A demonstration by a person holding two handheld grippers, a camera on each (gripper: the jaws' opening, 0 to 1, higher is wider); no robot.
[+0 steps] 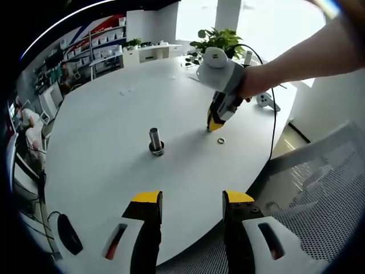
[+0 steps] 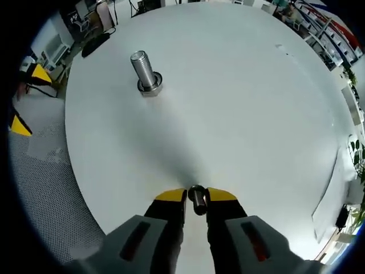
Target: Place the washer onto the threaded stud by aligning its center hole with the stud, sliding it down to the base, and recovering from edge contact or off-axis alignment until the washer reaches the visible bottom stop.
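Right gripper point(image 2: 196, 197) has its jaws nearly closed on a small dark piece point(image 2: 197, 200), tips down at the white table point(image 2: 245, 103). Left gripper point(image 1: 191, 200) hangs wide open, holding nothing. Washer point(image 1: 220, 140) lies flat beside the right gripper, well apart from the upright stud point(image 1: 155, 141).

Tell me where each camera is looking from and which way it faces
Left gripper view: rides the left gripper, jaws apart, facing across the white table at the threaded stud, washer and right gripper on a person's arm.
Right gripper view: rides the right gripper, looking down at the table, jaws around a small metal piece.
Shared: stud, table.
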